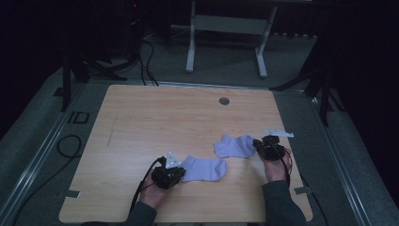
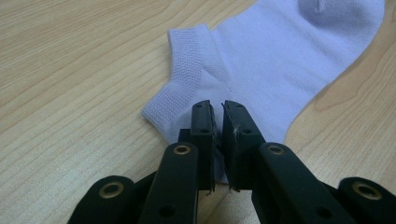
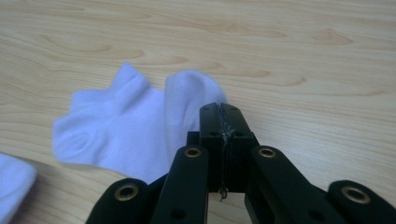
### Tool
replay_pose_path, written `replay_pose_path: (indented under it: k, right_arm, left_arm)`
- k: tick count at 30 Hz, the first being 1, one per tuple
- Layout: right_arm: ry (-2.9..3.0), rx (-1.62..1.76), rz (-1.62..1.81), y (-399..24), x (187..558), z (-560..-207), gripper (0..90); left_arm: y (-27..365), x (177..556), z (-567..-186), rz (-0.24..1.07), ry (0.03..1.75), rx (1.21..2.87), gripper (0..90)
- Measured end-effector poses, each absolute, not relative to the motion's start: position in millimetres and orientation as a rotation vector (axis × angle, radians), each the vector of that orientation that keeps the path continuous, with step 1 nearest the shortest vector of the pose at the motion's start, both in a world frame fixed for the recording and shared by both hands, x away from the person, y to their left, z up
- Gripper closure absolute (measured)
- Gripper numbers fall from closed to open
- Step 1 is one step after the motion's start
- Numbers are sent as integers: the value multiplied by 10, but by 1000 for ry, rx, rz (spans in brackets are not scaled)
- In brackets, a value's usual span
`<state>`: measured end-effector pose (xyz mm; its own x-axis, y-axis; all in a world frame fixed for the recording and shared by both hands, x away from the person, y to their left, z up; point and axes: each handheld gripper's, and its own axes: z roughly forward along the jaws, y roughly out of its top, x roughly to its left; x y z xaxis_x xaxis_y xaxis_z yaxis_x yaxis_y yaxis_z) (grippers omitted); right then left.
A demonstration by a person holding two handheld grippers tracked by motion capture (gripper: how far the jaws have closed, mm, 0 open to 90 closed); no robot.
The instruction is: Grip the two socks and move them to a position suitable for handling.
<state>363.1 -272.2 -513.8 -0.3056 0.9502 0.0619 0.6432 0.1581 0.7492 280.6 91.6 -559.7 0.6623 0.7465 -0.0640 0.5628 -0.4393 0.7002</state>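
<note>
Two pale lilac socks are seen on the wooden table [image 1: 141, 117], and places are given here relative to the small round grommet [image 1: 224, 100] set into the table's far middle. The flat sock [image 1: 204, 169] lies well nearer the person than the grommet and slightly to its left in the high view, stretched out sideways with its ribbed cuff end towards the left gripper [image 1: 175, 172]. In the left gripper view that sock [image 2: 280, 60] is seen lying flat on the wood, its cuff edge turned to the left, and its near edge is caught between the two black jaws, which stand almost together with a thin slit between them; the fabric is pinched there.

The rumpled sock [image 1: 234, 146] lies nearer than the grommet too, but less far from it and a little to its right, just beside the flat sock without a clear overlap. In the right gripper view it [image 3: 135, 126] is seen bunched into folds, with one raised fold running to the jaw tips. The right gripper [image 1: 263, 147] is pressed fully together, and a thin edge of the rumpled sock is nipped at its tips; a few threads are visible along the seam between the jaws.

Each gripper is held by a hand entering from the near edge, the left hand [image 1: 153, 194] and the right hand [image 1: 275, 170], both well apart from the grommet.
</note>
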Motion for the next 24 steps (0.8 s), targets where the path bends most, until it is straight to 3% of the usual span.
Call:
replay_pose_path:
  k: [2, 6, 12, 24]
  right_arm:
    - [2002, 1529, 941, -2761, 3630, -5136, 871]
    - [1970, 1538, 927, -2834, 3622, -5103, 721]
    - [2011, 1481, 931, -2784, 3633, -5070, 605]
    - [2344, 1222, 801, -2267, 3785, -5284, 459]
  left_arm:
    - [916, 2806, -5597, 331, 1007, 2164, 827]
    - [917, 2807, -5597, 331, 1007, 2164, 826]
    - [917, 2807, -5597, 329, 1005, 2165, 821]
    - [918, 2808, -5596, 327, 1002, 2167, 816]
